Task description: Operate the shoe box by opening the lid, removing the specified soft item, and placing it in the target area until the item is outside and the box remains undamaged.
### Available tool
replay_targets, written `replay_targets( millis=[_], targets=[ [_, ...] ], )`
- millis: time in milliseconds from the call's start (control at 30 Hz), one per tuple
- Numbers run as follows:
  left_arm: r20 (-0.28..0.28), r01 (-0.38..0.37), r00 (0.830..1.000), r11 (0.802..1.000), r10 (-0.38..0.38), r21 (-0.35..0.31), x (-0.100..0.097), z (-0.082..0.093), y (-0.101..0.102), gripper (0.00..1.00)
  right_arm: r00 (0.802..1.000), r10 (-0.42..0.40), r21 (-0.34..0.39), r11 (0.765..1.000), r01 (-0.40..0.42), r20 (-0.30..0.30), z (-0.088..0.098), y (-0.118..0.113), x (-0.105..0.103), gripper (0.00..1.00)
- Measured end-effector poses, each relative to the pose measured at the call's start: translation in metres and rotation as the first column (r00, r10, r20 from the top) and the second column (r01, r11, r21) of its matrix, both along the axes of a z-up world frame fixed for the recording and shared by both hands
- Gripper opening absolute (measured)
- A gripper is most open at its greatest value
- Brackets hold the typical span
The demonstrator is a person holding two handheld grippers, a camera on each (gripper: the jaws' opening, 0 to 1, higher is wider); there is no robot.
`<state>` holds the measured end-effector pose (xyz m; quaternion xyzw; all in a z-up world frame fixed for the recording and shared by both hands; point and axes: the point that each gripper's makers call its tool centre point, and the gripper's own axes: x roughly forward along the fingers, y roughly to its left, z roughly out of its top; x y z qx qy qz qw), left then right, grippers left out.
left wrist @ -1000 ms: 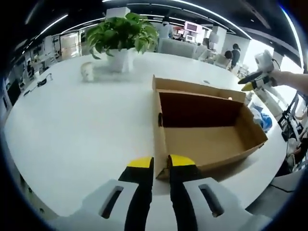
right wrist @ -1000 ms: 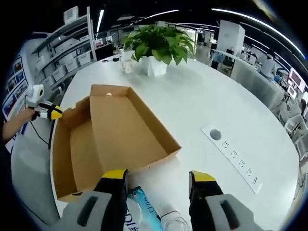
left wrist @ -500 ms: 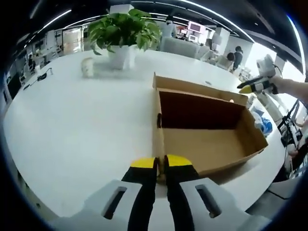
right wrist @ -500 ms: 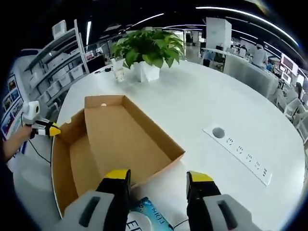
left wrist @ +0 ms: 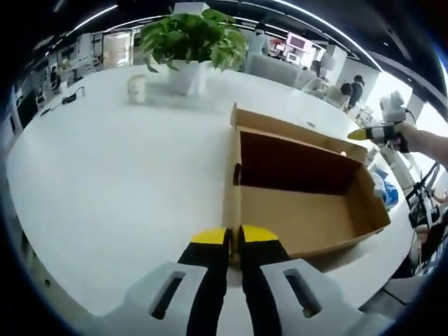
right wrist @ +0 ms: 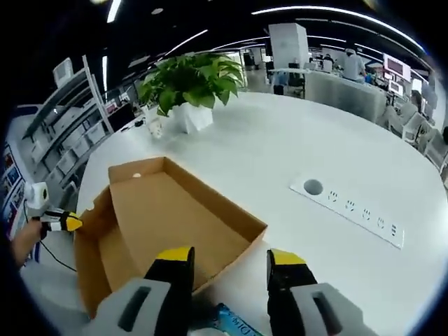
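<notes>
The left gripper (left wrist: pixel 232 236) had its jaws clamped on the near wall of the open cardboard shoe box (left wrist: pixel 301 210) on the white desk (left wrist: pixel 105 175); the right gripper (right wrist: pixel 229 259) hovered with jaws apart.

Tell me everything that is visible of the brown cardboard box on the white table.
The cardboard box is plain brown, shallow and rectangular, open on top, and looks empty: its bare floor shows in both views. It lies flat on the white table near the table's edge. One end wall has a small round hole. In the left gripper view the left tool is shut at the box's near corner; whether it pinches the wall is unclear. The right tool is open near it.
</notes>
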<state>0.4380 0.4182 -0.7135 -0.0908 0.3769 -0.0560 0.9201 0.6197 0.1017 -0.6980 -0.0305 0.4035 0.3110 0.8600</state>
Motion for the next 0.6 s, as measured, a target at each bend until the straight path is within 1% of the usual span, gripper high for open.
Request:
replay_targets(
  millis=[67,167,267,333,400,433,500,567,600],
  targets=[
    [-0.002,-0.005,1.000,1.000,0.005,-0.006,0.000,0.000,0.000,0.04,1.000,-0.017,0.005,1.000,0.017,-0.005,-0.001,0.000,0.002,0.35],
    [-0.005,-0.003,1.000,1.000,0.003,0.002,-0.001,0.000,0.000,0.04,0.997,-0.071,0.023,0.997,0.071,-0.010,-0.002,-0.001,0.008,0.33],
    [-0.005,-0.004,1.000,1.000,0.004,0.006,-0.001,0.000,0.000,0.04,0.993,-0.111,0.042,0.993,0.112,-0.029,-0.004,-0.002,0.012,0.32],
    [-0.007,-0.003,1.000,1.000,0.003,0.006,-0.001,0.000,0.000,0.04,0.986,-0.163,0.070,0.984,0.165,-0.042,-0.004,-0.003,0.019,0.30],
    [-0.007,0.000,1.000,1.000,0.000,0.013,-0.001,0.000,0.000,0.04,0.976,-0.209,0.083,0.973,0.214,-0.058,-0.005,-0.006,0.023,0.30],
    [-0.007,0.001,1.000,1.000,-0.001,0.016,-0.001,0.000,0.000,0.04,0.972,-0.227,0.085,0.969,0.232,-0.069,-0.006,-0.007,0.026,0.29],
    [-0.007,0.003,1.000,1.000,-0.003,0.022,-0.001,0.000,0.000,0.04,0.972,-0.225,0.047,0.972,0.229,-0.072,-0.012,-0.010,0.025,0.29],
    [-0.009,0.004,1.000,1.000,-0.004,0.023,-0.002,0.000,-0.001,0.03,0.971,-0.229,0.048,0.971,0.232,-0.074,-0.014,-0.009,0.025,0.27],
    [-0.010,0.004,1.000,1.000,-0.004,0.024,-0.001,0.000,-0.001,0.03,0.967,-0.242,0.048,0.968,0.246,-0.085,-0.016,-0.010,0.024,0.27]
  ],
)
